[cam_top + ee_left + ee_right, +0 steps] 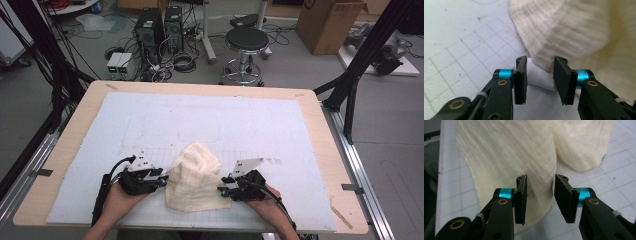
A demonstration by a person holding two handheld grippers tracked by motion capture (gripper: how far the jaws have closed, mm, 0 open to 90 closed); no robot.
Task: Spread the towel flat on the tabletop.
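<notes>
Cream cloth (194,177) lies crumpled on the white gridded mat (210,120), near the bench (320,150) edge closest to you, at 6 o'clock of the mat's middle. It is bunched into a rough wedge, with the long axis running from the peak at 12 o'clock down to the wide hem at 6.

Your left claw (164,179) sits at the cloth's 9 o'clock edge, your right claw (223,189) at its 4 o'clock corner. Both are just beside the fabric, about equally near, so neither hand has the advantage.

Left claw (540,80): jaws parted, with a fold of cloth (564,32) and a small white tag (540,76) just ahead at 12 o'clock. The pads don't press on it.

Right claw (540,198): jaws parted, with cloth (506,160) directly behind the gap at 12 o'clock. Nothing is pinched.

My read: the cloth lies between your claws, so each grab goes inward, the left toward 3 o'clock and the right toward 9 to 10. Pick edges, not the bulge.
</notes>
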